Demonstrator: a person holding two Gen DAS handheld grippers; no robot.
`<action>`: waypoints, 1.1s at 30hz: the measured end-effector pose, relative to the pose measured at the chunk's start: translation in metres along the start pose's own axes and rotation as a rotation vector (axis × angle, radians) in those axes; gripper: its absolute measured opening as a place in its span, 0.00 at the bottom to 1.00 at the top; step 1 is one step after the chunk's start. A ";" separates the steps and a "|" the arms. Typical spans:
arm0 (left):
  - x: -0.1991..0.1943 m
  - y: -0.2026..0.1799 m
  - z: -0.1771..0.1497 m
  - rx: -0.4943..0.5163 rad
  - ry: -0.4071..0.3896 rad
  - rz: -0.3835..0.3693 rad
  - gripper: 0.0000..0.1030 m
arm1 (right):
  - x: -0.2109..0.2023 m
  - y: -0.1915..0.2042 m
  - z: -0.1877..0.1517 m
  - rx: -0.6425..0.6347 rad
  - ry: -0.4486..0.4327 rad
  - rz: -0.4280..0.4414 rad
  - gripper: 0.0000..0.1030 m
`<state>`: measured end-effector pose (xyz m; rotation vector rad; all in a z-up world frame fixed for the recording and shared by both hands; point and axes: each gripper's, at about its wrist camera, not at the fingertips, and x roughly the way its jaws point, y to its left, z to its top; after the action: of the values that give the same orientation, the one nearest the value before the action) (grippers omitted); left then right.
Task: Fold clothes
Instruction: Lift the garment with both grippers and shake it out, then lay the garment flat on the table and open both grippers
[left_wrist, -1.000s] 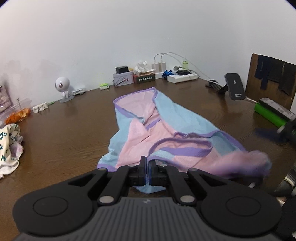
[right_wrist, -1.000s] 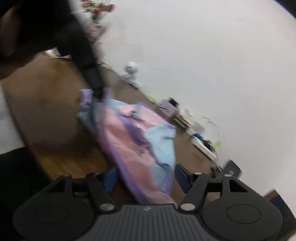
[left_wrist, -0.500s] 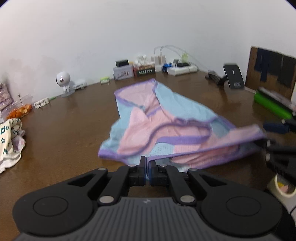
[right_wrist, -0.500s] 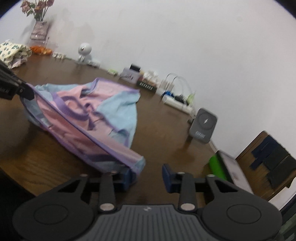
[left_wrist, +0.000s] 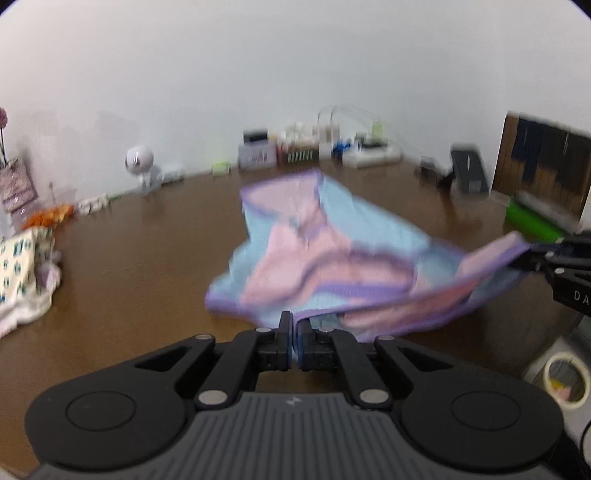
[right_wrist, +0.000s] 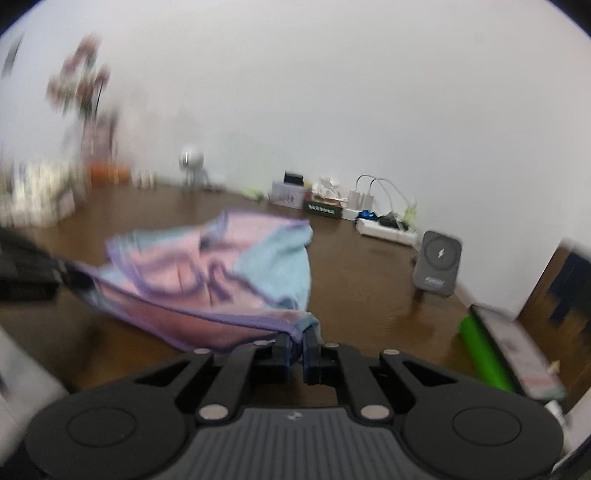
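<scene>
The pink, blue and purple-trimmed garment is stretched between the two tools, its near hem lifted off the brown surface while the far part lies bunched on it ahead of both. The left tool is closed tight on the hem right at its fingertips; the right tool is likewise pinched shut on the opposite corner, with the cloth running off to its left toward the other tool.

Both grips look to be on thin edge trim only, so a sharp tug apart could, I judge, pull a corner free and drop the hem. The bunched middle, with a strap loop lying crooked, may get folded in as a wrinkle if the cloth is laid down without being shaken flat. Both views are blurred, so the exact bite depth cannot be told.

Ahead of the garment along the wall stand a power strip with chargers, small boxes and a round white figure. To the right of the right tool sit a charging stand and a green cylinder, near enough to be swept by a wide swing. Left of the left tool lies another patterned cloth, well apart.
</scene>
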<state>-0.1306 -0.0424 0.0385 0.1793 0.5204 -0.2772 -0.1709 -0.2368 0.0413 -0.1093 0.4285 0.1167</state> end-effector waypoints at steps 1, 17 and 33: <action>0.000 0.008 0.019 -0.017 -0.031 -0.015 0.02 | 0.000 -0.007 0.013 0.027 0.005 0.039 0.05; 0.119 0.182 0.392 -0.234 -0.286 -0.008 0.02 | 0.215 -0.015 0.401 -0.218 -0.280 -0.127 0.04; 0.018 0.112 0.151 0.008 -0.125 0.073 0.07 | 0.064 0.021 0.226 -0.307 -0.168 0.092 0.04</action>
<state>-0.0112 0.0240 0.1695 0.1873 0.3879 -0.2176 -0.0235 -0.1809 0.2170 -0.3791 0.2454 0.2800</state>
